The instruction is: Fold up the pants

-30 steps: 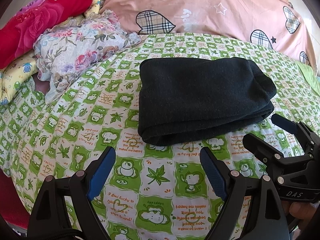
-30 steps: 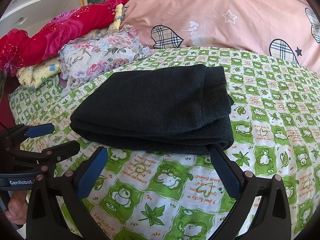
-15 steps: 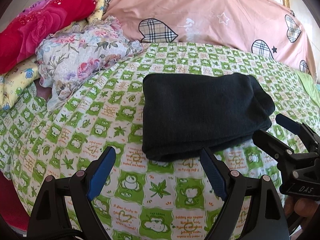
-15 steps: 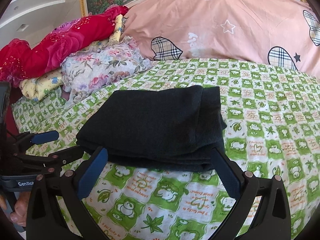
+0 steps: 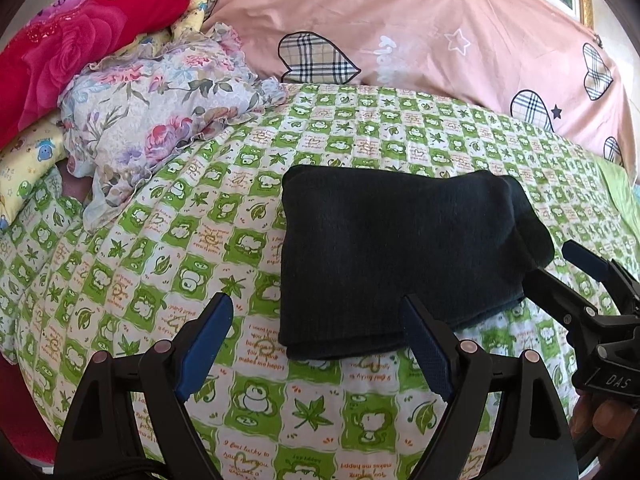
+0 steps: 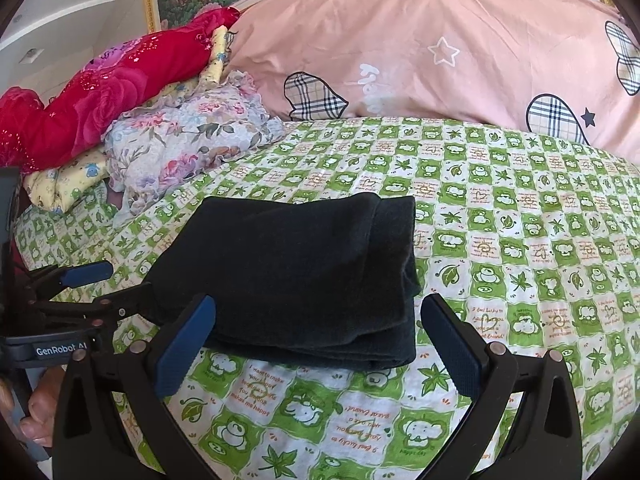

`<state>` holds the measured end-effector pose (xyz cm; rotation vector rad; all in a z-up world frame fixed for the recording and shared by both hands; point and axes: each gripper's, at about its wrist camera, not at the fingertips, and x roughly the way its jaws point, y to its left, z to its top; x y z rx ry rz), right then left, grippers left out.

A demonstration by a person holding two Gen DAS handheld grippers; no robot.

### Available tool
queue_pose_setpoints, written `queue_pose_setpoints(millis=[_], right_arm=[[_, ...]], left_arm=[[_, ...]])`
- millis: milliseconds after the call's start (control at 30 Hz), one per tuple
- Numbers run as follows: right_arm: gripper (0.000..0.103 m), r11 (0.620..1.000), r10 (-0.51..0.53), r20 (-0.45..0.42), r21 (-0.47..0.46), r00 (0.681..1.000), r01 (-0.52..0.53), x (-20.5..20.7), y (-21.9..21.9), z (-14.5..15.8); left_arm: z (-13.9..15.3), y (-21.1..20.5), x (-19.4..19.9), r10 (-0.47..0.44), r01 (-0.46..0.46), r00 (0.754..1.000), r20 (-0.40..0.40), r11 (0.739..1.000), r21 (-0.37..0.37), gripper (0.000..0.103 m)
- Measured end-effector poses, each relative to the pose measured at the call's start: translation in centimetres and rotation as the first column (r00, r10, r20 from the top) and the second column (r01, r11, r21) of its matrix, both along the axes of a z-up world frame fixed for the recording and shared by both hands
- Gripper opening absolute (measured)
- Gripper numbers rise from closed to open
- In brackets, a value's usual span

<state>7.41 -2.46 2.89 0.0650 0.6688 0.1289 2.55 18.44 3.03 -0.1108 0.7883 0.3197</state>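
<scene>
The dark pants (image 5: 392, 256) lie folded into a thick rectangle on the green-and-white printed bed sheet (image 5: 200, 232); they also show in the right wrist view (image 6: 304, 276). My left gripper (image 5: 318, 344) is open and empty, held just short of the pants' near edge. My right gripper (image 6: 320, 340) is open and empty, close above the pants' near edge. The right gripper also shows at the right of the left wrist view (image 5: 560, 268), and the left gripper at the left of the right wrist view (image 6: 116, 280).
A pink quilt with plaid hearts (image 5: 420, 32) lies along the back of the bed. A floral cloth (image 5: 152, 120), a red rose blanket (image 5: 80, 40) and a yellow cloth (image 5: 28, 164) are piled at the back left.
Both grippers have drawn back and up from the folded pants, which now look smaller and farther away. The pants have not moved. Both grippers stay open.
</scene>
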Motion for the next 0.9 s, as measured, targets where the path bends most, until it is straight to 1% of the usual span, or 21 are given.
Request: queue_pose_setpoints(millis=[233, 633, 800, 900], right_arm=[[0.102, 1.000, 0.003, -0.037, 0.000, 0.999, -0.003, 0.58, -0.20, -0.56], [0.102, 1.000, -0.002, -0.043, 0.009, 0.999, 0.002, 0.88, -0.66, -0.56], [0.102, 1.000, -0.002, -0.043, 0.012, 0.999, 0.002, 1.01, -0.81, -0.48], [0.102, 1.000, -0.003, -0.043, 0.016, 0.999, 0.003, 1.07, -0.83, -0.41]], left_arm=[[-0.09, -0.20, 0.39, -0.004, 0.004, 1.000, -0.014, 1.000, 0.006, 0.086], [0.11, -0.24, 0.80, -0.010, 0.010, 1.000, -0.017, 1.000, 0.004, 0.085], [0.09, -0.07, 0.98, 0.007, -0.007, 0.999, -0.032, 1.000, -0.007, 0.085], [0.14, -0.17, 1.03, 0.011, -0.011, 0.999, -0.030, 1.000, 0.007, 0.085]])
